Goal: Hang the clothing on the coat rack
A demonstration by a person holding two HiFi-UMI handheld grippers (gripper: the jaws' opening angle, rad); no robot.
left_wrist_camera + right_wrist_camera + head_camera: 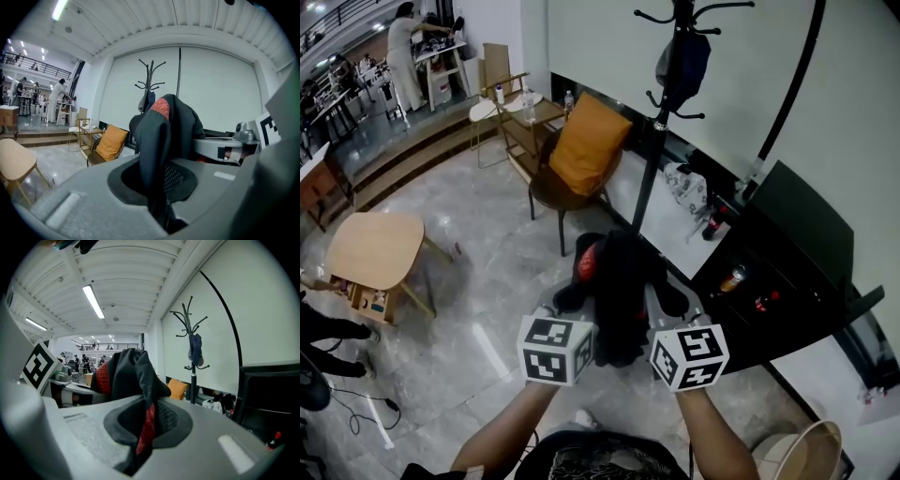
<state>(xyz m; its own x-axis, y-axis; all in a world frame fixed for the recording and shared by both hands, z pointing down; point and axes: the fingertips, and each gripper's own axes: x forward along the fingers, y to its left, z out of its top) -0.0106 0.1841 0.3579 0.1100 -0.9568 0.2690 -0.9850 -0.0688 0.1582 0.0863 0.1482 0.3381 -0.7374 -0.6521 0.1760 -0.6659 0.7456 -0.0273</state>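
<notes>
A black garment with red trim [619, 286] hangs bunched between both grippers, held up in front of me. My left gripper [581, 323] is shut on a fold of the black garment [157, 154], and my right gripper [661, 323] is shut on another fold with the red lining [146, 420] showing. The black coat rack [661, 112] stands ahead near the wall, with a dark blue item [682, 64] hanging from one hook. Seen from the left gripper view, the coat rack [151, 82] rises behind the garment; from the right gripper view the coat rack [191, 348] stands to the right.
An orange-cushioned chair [581, 150] stands left of the rack's pole. A dark cabinet [787, 272] with cans runs along the right wall. A round wooden table [375, 248] is at left, and a wicker basket [806, 455] at bottom right. People stand far back left.
</notes>
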